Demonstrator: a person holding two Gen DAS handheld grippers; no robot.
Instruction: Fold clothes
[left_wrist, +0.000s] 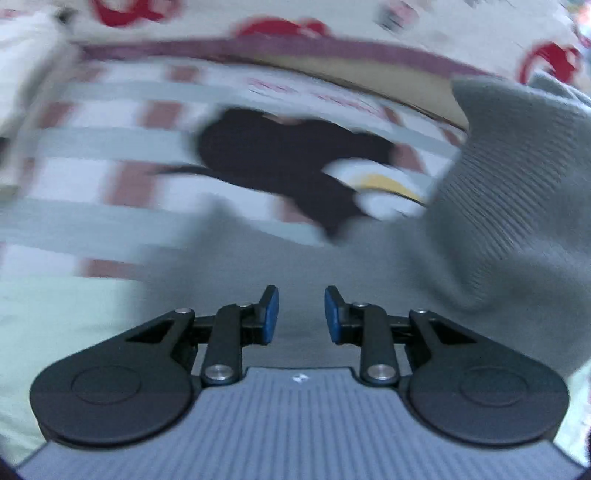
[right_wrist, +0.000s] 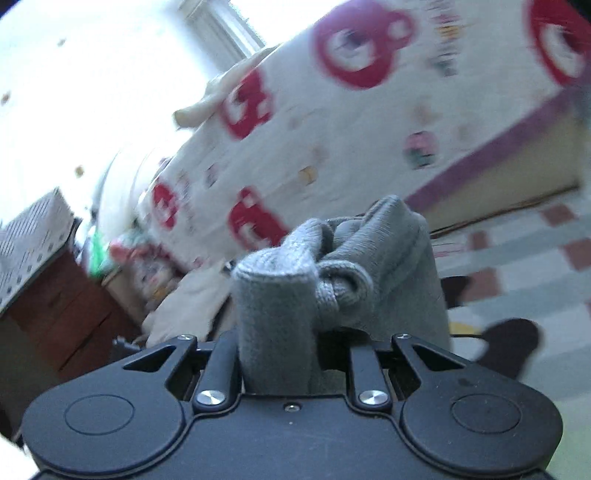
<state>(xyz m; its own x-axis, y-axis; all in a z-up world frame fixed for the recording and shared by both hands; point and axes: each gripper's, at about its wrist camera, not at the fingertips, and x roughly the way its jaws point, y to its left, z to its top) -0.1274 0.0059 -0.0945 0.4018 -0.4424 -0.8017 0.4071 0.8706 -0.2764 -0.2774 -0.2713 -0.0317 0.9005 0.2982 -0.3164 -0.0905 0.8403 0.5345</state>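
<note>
The grey sweater (right_wrist: 332, 280) fills the middle of the right wrist view. It is bunched up in thick, soft folds. The right tongs (right_wrist: 317, 347) are pinching it. The cloth hides the tips of the tongs, and a fat fold goes down between the two black arms.

In the left wrist view, the same grey sweater (left_wrist: 509, 206) hangs at the right side of the frame like a ribbed wall. A flat part of it spreads out low in the middle, under the left tongs (left_wrist: 301, 314). The left tongs have a small gap between their blue pads (left_wrist: 271, 310). Nothing is between the pads. They hold no cloth.

Past the sweater lies a dark piece of clothing (left_wrist: 280, 162) in the middle of the left view. A white and yellow thing (left_wrist: 376, 188) sits just beside it on the right. Both lie on a checked mat (left_wrist: 122, 147) with pale grey, white and reddish squares. The picture is blurry here, so I cannot tell what the white and yellow thing is.

A bed cover (right_wrist: 332, 122) with big red shapes runs across the upper part of the right view. It has a purple band (right_wrist: 491, 147) along its edge. At the left side of that view stands a brown cabinet (right_wrist: 59, 314). Some stuffed toys (right_wrist: 147, 266) sit near it.
</note>
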